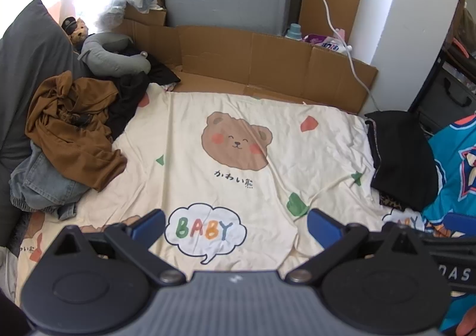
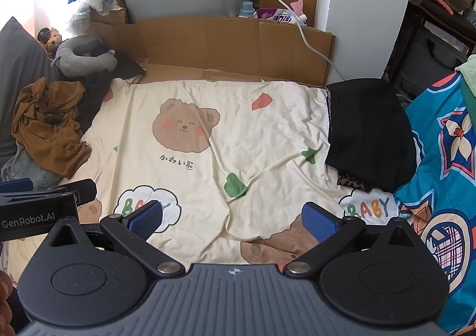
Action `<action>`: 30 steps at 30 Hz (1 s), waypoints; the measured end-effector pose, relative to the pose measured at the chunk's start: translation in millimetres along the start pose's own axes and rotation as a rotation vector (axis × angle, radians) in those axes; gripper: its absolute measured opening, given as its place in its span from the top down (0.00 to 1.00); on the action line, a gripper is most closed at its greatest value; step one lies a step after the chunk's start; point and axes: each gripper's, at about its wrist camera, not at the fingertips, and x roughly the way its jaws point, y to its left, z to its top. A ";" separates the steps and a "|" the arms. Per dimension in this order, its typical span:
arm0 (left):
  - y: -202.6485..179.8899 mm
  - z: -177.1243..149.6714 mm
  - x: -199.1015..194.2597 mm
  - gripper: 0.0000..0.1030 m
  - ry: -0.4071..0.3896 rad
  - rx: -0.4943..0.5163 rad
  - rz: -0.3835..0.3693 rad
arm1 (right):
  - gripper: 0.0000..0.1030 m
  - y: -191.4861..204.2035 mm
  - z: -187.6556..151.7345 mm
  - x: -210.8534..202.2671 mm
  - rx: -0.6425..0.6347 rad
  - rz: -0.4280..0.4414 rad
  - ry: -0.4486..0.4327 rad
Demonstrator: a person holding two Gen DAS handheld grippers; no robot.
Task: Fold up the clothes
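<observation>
A heap of unfolded clothes lies at the bed's left side: a brown garment (image 1: 71, 130) (image 2: 49, 123) on top of blue jeans (image 1: 44, 184) (image 2: 26, 169), with dark clothing behind. A folded black garment (image 1: 401, 154) (image 2: 369, 130) rests at the right over a leopard-print piece (image 2: 354, 181). My left gripper (image 1: 236, 224) hovers open above the cream bear-print sheet (image 1: 238, 116), holding nothing. My right gripper (image 2: 232, 220) is also open and empty over the sheet (image 2: 267, 133). The left gripper's side shows at the left edge of the right wrist view.
Flattened cardboard (image 1: 253, 59) lines the far side of the bed, with a white cable (image 1: 342, 38) running down it. A grey neck pillow (image 1: 113, 56) and a plush toy (image 1: 77, 29) sit at back left. A teal patterned blanket (image 2: 446, 172) borders the right.
</observation>
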 end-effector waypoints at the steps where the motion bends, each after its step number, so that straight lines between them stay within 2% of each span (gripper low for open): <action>1: 1.8 2.4 2.0 0.00 0.001 0.006 -0.002 | 0.00 0.0 0.0 0.0 0.000 0.000 0.000; 30: -7.5 -2.5 -3.1 0.00 -0.001 0.001 0.012 | 0.00 13.6 1.3 1.7 0.019 -0.011 -0.003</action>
